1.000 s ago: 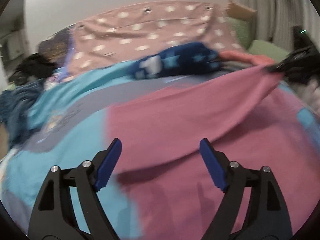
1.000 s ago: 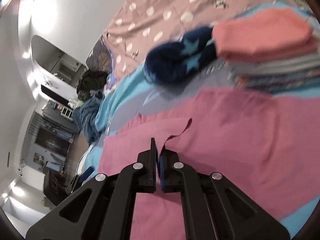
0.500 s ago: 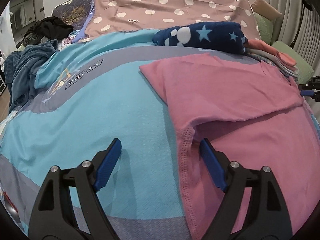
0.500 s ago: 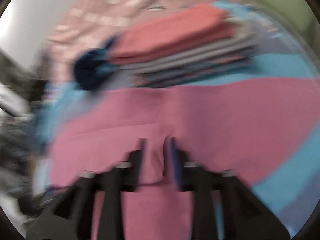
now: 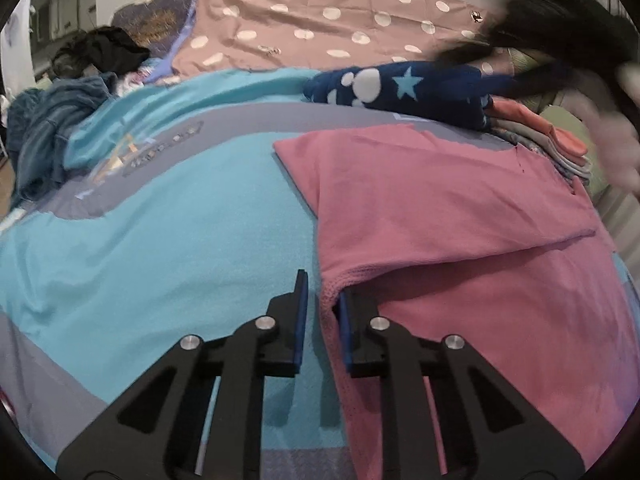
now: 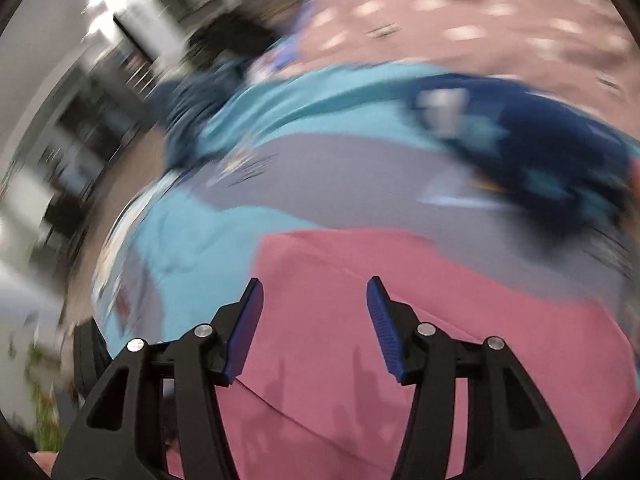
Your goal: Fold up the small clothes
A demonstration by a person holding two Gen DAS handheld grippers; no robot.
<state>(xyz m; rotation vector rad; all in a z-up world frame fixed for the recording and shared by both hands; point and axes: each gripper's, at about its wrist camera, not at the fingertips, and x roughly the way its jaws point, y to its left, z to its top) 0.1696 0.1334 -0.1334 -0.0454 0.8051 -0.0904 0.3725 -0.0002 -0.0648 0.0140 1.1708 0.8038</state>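
A pink garment (image 5: 460, 216) lies on the blue and grey bedspread (image 5: 180, 216), with its upper part folded down over the lower part. My left gripper (image 5: 323, 300) has its jaws nearly shut around the garment's left hem, where the fold meets the lower layer. My right gripper (image 6: 314, 312) is open and empty above the pink garment (image 6: 360, 360); its view is blurred by motion. The right gripper also shows as a dark blur at the top right of the left wrist view (image 5: 540, 40).
A navy star-print garment (image 5: 400, 88) and a stack of folded clothes topped with coral (image 5: 536, 128) lie behind the pink garment. A polka-dot pink cover (image 5: 320, 28) spreads at the back. Dark clothes (image 5: 52, 120) are piled at the left.
My left gripper has closed from wide open onto the garment's left hem. My right gripper let go of the folded-over part, opened, and swung up and away to the left.
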